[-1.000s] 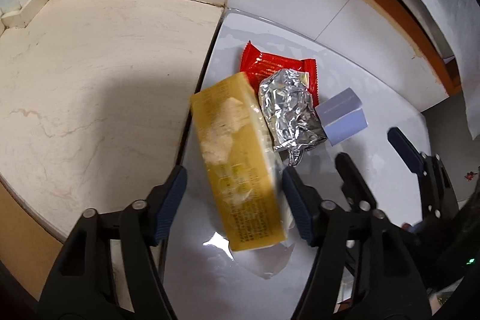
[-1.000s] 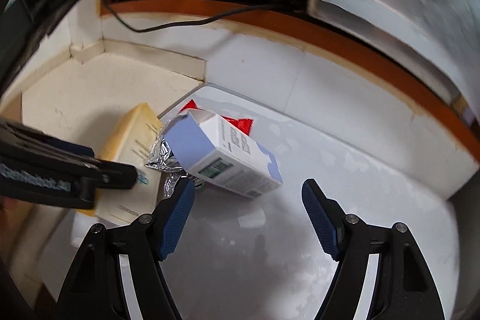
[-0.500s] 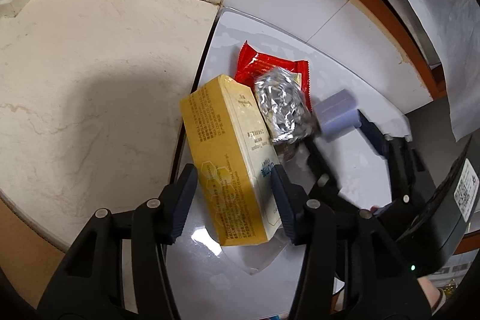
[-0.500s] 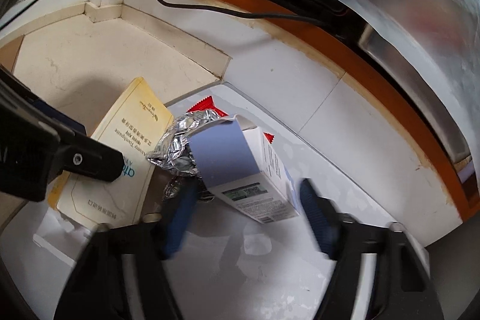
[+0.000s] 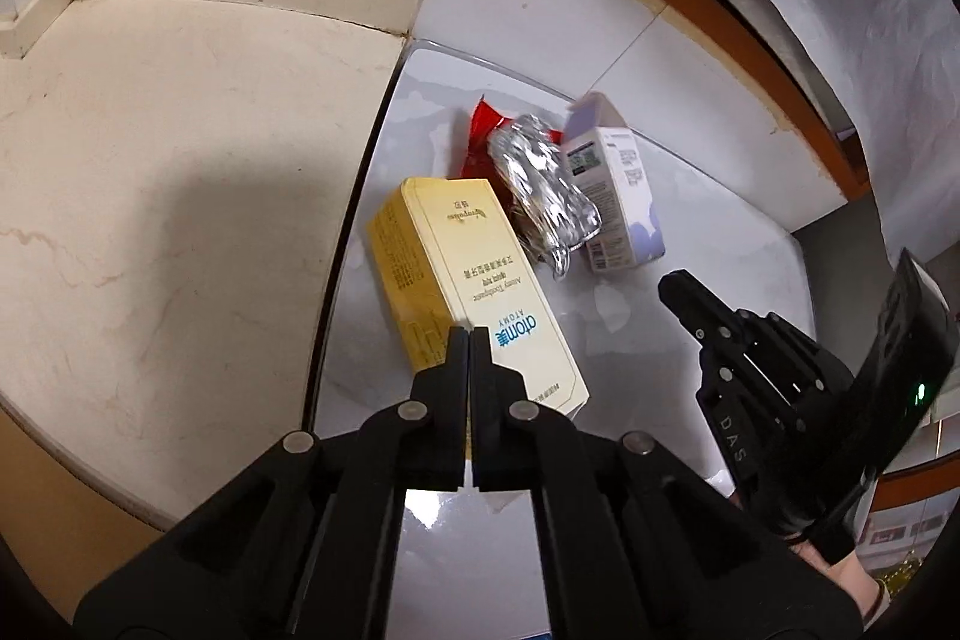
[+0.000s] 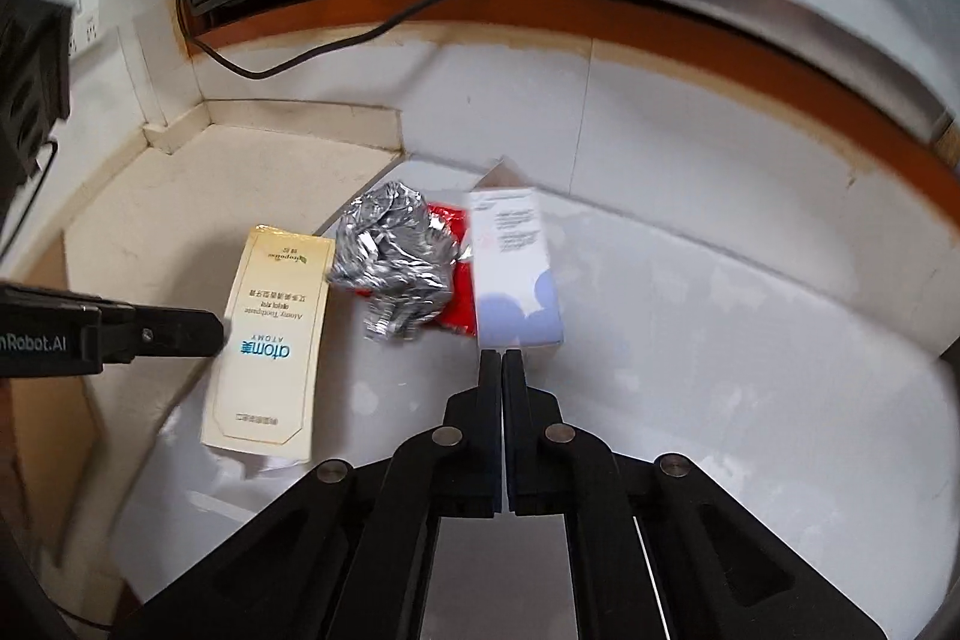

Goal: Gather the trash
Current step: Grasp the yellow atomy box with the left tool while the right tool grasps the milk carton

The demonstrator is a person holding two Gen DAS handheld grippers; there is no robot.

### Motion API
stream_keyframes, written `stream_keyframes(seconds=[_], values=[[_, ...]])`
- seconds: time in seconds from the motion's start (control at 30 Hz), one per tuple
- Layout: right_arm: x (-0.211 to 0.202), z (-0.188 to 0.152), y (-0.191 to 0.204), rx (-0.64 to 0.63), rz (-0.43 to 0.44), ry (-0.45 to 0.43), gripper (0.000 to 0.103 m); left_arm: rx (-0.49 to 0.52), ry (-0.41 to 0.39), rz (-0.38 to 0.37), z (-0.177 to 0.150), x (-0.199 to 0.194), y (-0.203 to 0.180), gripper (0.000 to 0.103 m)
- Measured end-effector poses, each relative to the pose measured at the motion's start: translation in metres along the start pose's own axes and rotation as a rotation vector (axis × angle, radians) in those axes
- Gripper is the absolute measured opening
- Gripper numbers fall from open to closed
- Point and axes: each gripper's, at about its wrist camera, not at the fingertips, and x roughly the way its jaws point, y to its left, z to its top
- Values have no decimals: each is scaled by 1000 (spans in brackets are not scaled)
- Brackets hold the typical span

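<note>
Taking the foil ball (image 5: 543,196) as the landmark, the yellow box (image 5: 474,292) is found just to its left, long axis running away from the clenched, empty left gripper (image 5: 469,340), while the white carton (image 6: 516,268) to its right is nearer the likewise clenched, empty right gripper (image 6: 501,358).

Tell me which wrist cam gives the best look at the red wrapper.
Neither is great; the right wrist view is better. There the red wrapper shows a wider strip between the crumpled foil and the white-and-lavender carton. In the left wrist view only its far end shows past the foil.
</note>
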Motion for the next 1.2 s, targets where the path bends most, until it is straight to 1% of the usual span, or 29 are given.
stream_keyframes(seconds=[0.03,0.07,0.1,0.13,0.17,0.2,0.27,0.33,0.4,0.47,0.57,0.63,0.7,0.73,0.77,0.8,0.83,0.87,0.9,0.93,0.97,1.0,1.03,1.1,1.17,1.2], values=[[2,2,-1,1,3,7,7,-4,-3,0,0,0,1,0],[3,6,-3,-2,-8,14,18,-8,-4,-4,-1,-1,2,0],[5,10,-5,-6,-11,13,27,-10,-5,-7,1,0,2,0],[6,14,-7,-6,-9,8,45,-14,-6,-9,1,0,3,0],[7,18,-11,3,-2,-2,55,-15,-6,-9,1,0,4,0],[8,22,-14,15,7,-8,58,-17,-5,-10,1,0,5,0],[17,31,-23,52,36,2,59,-21,1,-15,1,1,6,0],[29,38,-27,78,47,24,59,-32,15,-26,1,4,9,0],[45,42,-29,86,51,65,59,-39,26,-49,1,7,12,0],[51,43,-29,103,95,71,59,-47,30,-63,1,8,13,0],[58,43,-22,88,111,89,58,-73,53,-90,4,10,17,0],[62,42,-15,65,94,104,58,-83,68,-96,6,12,17,0],[65,40,-10,54,96,118,58,-85,72,-101,9,12,15,11],[67,39,-9,55,99,120,58,-86,68,-104,9,11,13,29],[68,38,-9,61,100,126,58,-85,59,-101,11,9,11,63],[69,38,-9,66,102,130,58,-84,52,-82,13,9,9,81],[70,37,-9,71,105,135,58,-87,43,-62,15,8,8,94],[72,36,-9,79,111,142,58,-89,37,-48,16,9,6,94],[72,34,-9,82,115,143,57,-93,48,-41,18,12,5,94],[73,35,-9,83,116,142,54,-101,58,-34,19,15,5,94],[73,33,-9,85,122,141,45,-112,71,-21,20,19,6,93],[73,32,-9,88,128,142,42,-119,81,-7,20,24,6,93],[77,33,-6,88,128,143,42,-125,88,8,21,28,6,92],[76,31,-6,95,139,137,41,-137,100,46,20,35,7,83],[75,29,-6,101,145,135,41,-152,115,78,17,42,9,68],[73,27,-6,105,145,134,41,-163,132,87,16,46,11,66]])
